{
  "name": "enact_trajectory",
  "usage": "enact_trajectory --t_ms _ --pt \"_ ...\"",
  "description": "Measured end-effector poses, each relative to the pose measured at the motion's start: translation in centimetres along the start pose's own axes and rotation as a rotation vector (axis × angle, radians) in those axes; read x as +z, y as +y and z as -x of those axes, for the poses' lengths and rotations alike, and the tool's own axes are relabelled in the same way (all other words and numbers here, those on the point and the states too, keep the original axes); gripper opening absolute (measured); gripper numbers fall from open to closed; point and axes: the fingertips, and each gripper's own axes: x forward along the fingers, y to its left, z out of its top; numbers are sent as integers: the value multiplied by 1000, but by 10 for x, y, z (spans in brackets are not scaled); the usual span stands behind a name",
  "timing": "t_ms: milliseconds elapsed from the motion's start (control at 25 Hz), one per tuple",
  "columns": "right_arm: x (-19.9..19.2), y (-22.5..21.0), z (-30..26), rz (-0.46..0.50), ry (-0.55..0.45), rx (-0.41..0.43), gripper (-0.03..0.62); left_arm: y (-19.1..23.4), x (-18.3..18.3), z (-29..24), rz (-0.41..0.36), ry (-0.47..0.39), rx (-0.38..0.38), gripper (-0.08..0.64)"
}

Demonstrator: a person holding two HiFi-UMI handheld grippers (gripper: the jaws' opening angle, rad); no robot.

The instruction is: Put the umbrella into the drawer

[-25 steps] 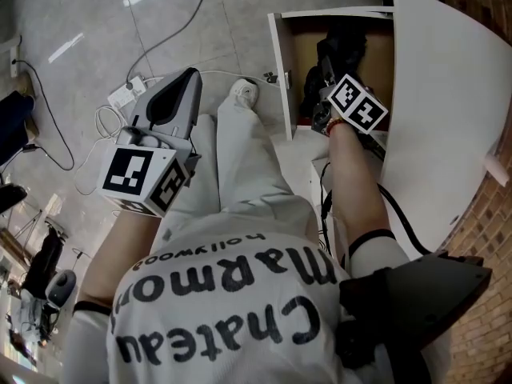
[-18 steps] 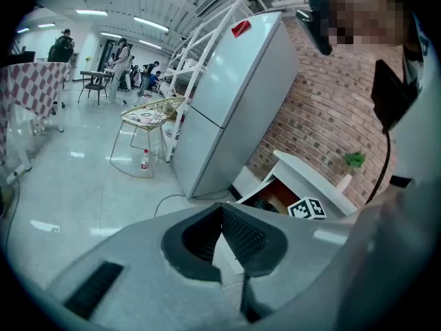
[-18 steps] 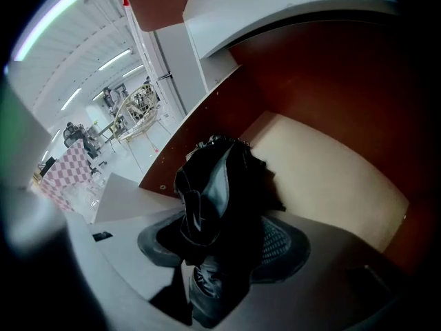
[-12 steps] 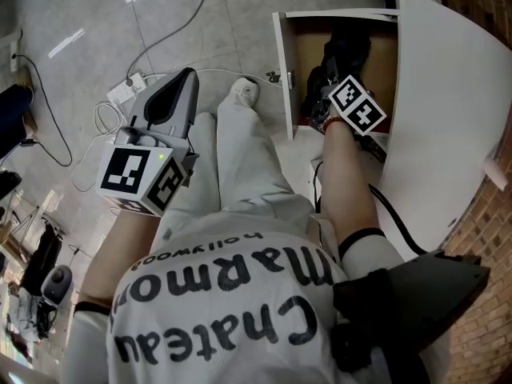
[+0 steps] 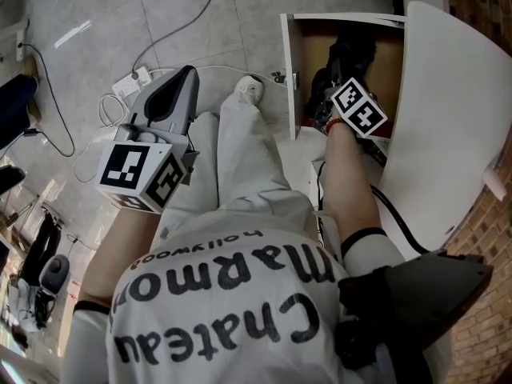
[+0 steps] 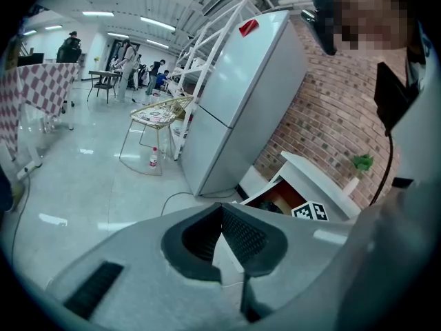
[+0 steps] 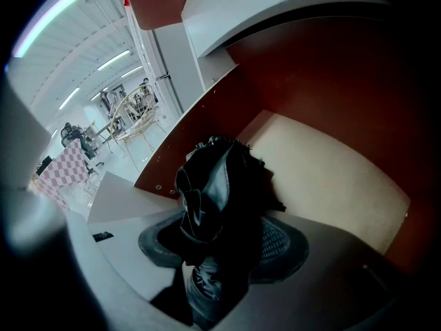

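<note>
Right gripper view: black folded umbrella [image 7: 213, 205] sits between the jaws of the right gripper [image 7: 224, 243], its crumpled fabric filling the gap and touching both ribbed pads; jaws have just been closing and now grip it. Umbrella's far end reaches forward over the pale floor of the drawer [image 7: 331, 178], inside the red-brown walls. Head view: right gripper [image 5: 332, 94] is lowered into the open drawer [image 5: 288, 78], and the umbrella [image 5: 348, 58] shows as a dark mass against the brown interior. White curved tabletop [image 5: 448, 118] overhangs the drawer's right side. Left gripper [image 5: 186, 77] is held well apart, above the person's white trouser leg [image 5: 240, 158]. Left gripper view: jaw tips of the left gripper [image 6: 222, 207] meet, nothing between them. Power strip [image 5: 132, 82] and cables lie on the grey tiled floor [image 5: 96, 6] beyond the left gripper
</note>
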Motion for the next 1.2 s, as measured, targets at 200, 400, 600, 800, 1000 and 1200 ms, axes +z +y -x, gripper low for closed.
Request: enact_trajectory --t_ms 200,400,600,800,1000,1200 --pt "-1 1 0 11 5 -6 224 -1 14 6 -11 -16 15 15" --pt "-1 2 1 30 34 -25 229 0 26 12 1 -30 29 15" --pt "-3 -2 2 8 57 -56 259 3 32 17 49 -46 44 15" --pt "0 2 3 89 75 -84 259 2 37 21 52 -69 50 15" --pt "-3 6 3 104 104 -87 259 -2 36 28 57 -77 50 15" --pt "-11 6 8 73 174 -90 259 -9 39 39 60 -86 60 15"
